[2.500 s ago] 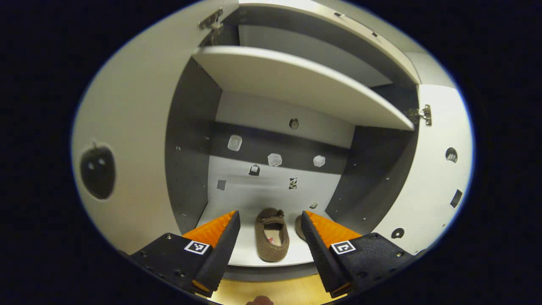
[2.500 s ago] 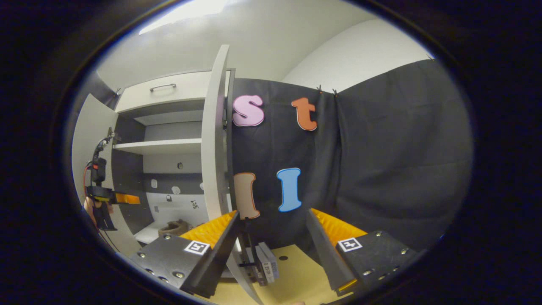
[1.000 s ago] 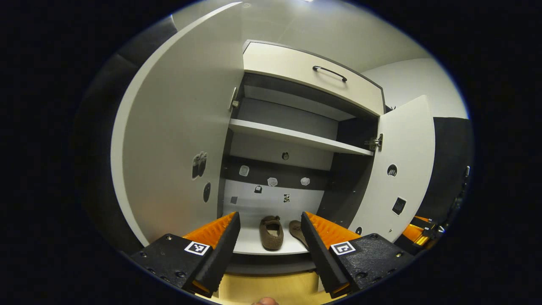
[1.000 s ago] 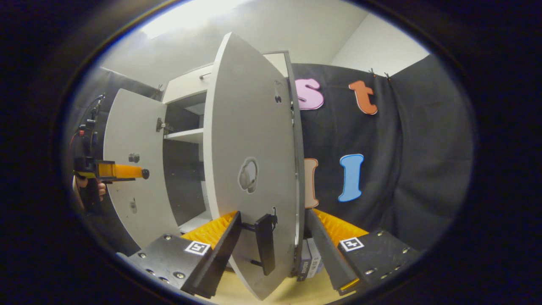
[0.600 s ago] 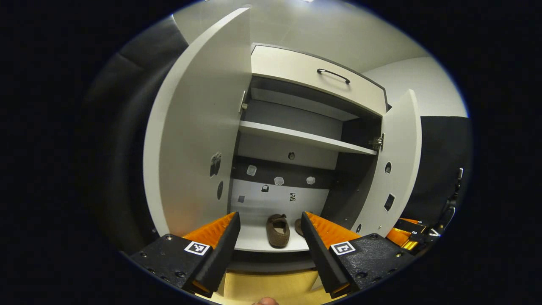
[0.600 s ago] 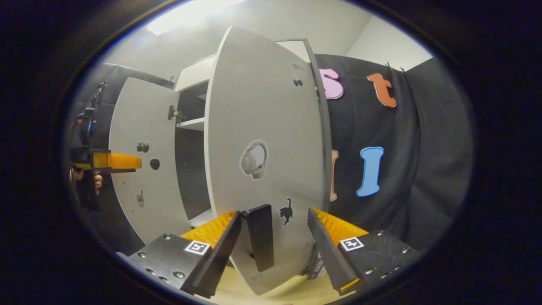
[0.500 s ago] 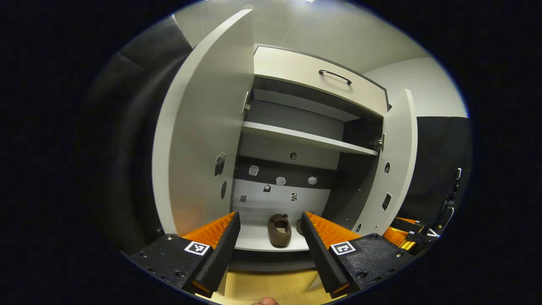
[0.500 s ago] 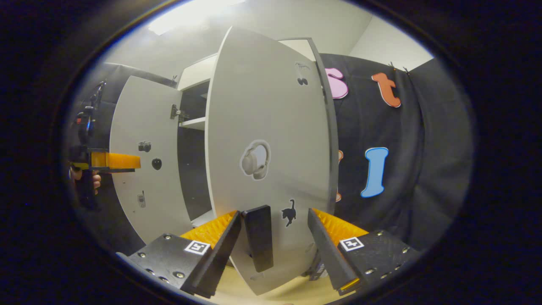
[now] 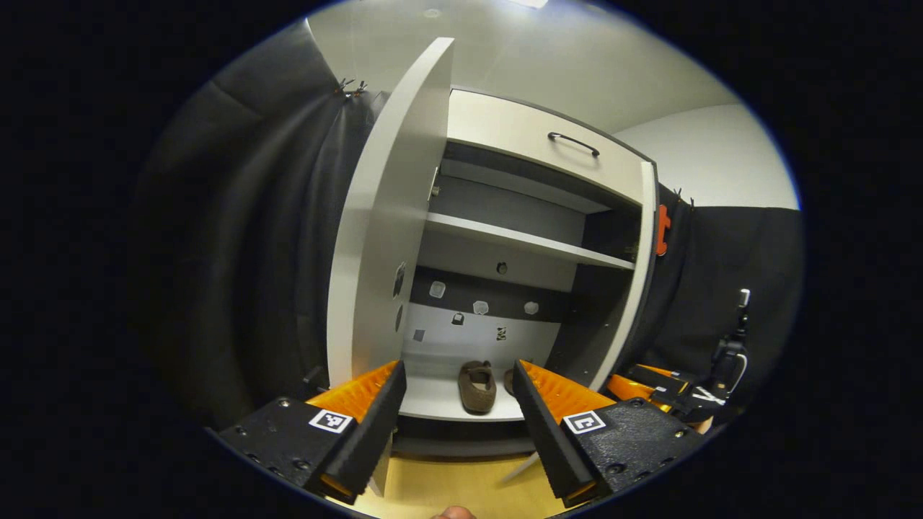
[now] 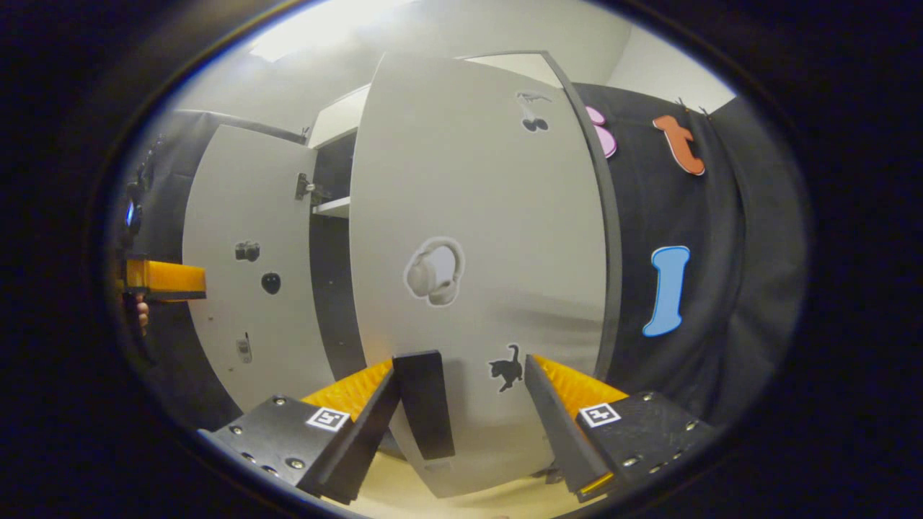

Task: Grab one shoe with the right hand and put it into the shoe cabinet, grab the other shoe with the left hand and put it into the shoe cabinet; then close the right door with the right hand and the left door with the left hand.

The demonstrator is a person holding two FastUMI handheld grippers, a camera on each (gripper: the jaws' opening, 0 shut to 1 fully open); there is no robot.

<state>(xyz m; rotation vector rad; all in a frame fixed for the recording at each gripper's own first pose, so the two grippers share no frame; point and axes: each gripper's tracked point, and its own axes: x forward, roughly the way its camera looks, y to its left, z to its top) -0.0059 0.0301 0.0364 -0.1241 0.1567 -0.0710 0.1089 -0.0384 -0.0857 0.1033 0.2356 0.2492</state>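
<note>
We see the shoe cabinet with its left door ajar and right door part-closed; right gripper wide, empty, near the door's handle; left gripper wide, empty; both shoes rest on the bottom shelf

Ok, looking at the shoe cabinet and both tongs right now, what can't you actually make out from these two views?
- Second brown fuzzy slipper, left gripper view: mostly hidden behind the left tongs.
- White right cabinet door, right gripper view: it blocks most of the cabinet interior.
- Black bar handle, right gripper view: whether the open right tongs touch it is unclear.
- Small stickers on the cabinet's back wall, left gripper view: too small to identify.
</note>
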